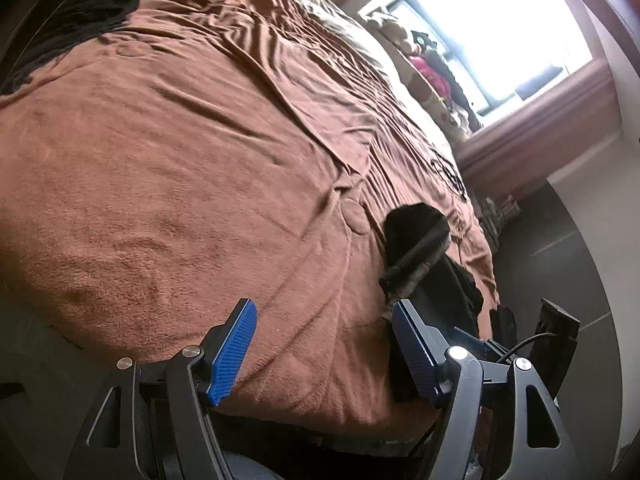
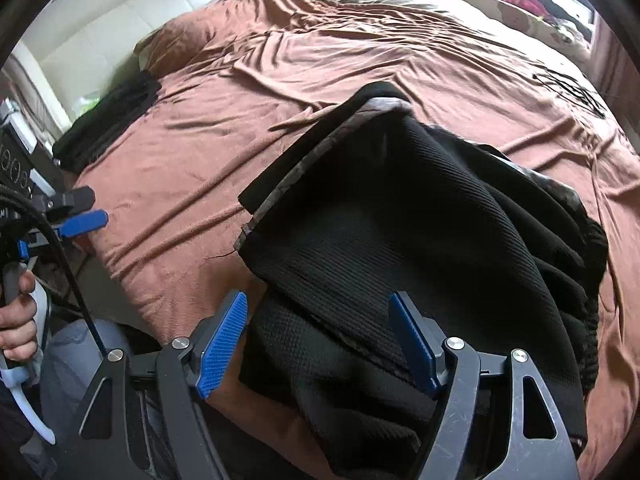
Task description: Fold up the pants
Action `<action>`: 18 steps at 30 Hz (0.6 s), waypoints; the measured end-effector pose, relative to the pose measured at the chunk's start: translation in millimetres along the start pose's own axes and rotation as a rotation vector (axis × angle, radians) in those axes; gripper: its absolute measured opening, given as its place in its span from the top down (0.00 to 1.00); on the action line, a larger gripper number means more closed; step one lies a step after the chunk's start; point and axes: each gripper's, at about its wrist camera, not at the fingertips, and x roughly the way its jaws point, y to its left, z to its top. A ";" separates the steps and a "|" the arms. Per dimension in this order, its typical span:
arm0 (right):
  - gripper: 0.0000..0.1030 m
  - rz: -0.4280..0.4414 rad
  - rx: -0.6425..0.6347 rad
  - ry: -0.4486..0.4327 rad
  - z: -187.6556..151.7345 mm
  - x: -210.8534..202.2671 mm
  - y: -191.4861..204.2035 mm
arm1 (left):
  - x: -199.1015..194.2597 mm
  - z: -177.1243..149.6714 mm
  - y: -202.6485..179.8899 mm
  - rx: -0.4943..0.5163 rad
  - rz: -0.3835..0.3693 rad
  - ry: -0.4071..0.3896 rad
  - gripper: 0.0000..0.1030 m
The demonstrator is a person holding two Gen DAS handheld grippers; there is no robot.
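1. The right gripper (image 2: 318,332) has its blue fingers (image 2: 220,344) spread wide apart, clamped on nothing. Black fabric of the pants (image 2: 400,240) lies between and under them; whether a pad touches the cloth cannot be told.
2. The left gripper (image 1: 324,340) also has its fingers (image 1: 234,352) wide apart and grips nothing. Its left finger hangs over bare blanket; its right finger sits just beside the edge of the pants (image 1: 416,240).
3. The pants are a crumpled black heap on the brown blanket (image 2: 320,80), at the near edge of the bed. A grey-lined hem or waistband is turned up on the side of the heap nearest the headboard (image 2: 120,20).
4. In the right wrist view the left gripper (image 2: 80,216) shows beside the blanket's near-left edge, with a black cable trailing from it and a hand (image 2: 16,320) on its handle.
5. In the left wrist view part of the right gripper (image 1: 556,332) shows just past the pants.
6. A second dark cloth (image 2: 108,120) lies on the blanket near the headboard, well apart from the pants.
7. Beyond the blanket's far side is a bright window (image 1: 500,20), with soft toys (image 1: 428,64) on its sill, one pink.
8. Black printed marks (image 2: 568,88) sit on the blanket towards the window side, too warped to read. White characters on a dark panel by the headboard are also unreadable.
9. The blanket is creased all over, and nothing but its folds lies between the grippers and the pants.
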 end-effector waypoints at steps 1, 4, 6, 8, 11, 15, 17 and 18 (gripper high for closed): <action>0.31 -0.003 -0.013 0.007 2.4 4.5 2.6 | 0.5 -0.7 1.4 -0.006 -0.003 -0.002 0.30; 0.36 -0.005 -0.037 0.031 6.9 14.5 6.2 | 4.8 -5.7 6.2 -0.019 -0.006 -0.003 0.30; 0.37 -0.016 -0.061 0.041 11.0 20.2 9.8 | 8.0 -8.0 10.3 -0.038 -0.009 0.007 0.30; 0.37 -0.022 -0.084 0.048 14.1 24.1 13.1 | 6.3 -7.0 13.4 -0.052 -0.028 -0.001 0.30; 0.37 -0.035 -0.122 0.060 19.2 32.0 19.2 | 5.1 -6.5 18.4 -0.071 -0.027 -0.012 0.30; 0.37 -0.061 -0.166 0.071 24.8 43.8 28.2 | 4.2 -6.5 22.6 -0.088 -0.043 -0.013 0.30; 0.37 -0.062 -0.199 0.074 25.7 47.6 36.3 | 3.5 -7.0 24.6 -0.100 -0.047 -0.016 0.30; 0.37 -0.070 -0.214 0.077 25.9 49.9 38.2 | 3.6 -7.0 25.8 -0.105 -0.051 -0.014 0.30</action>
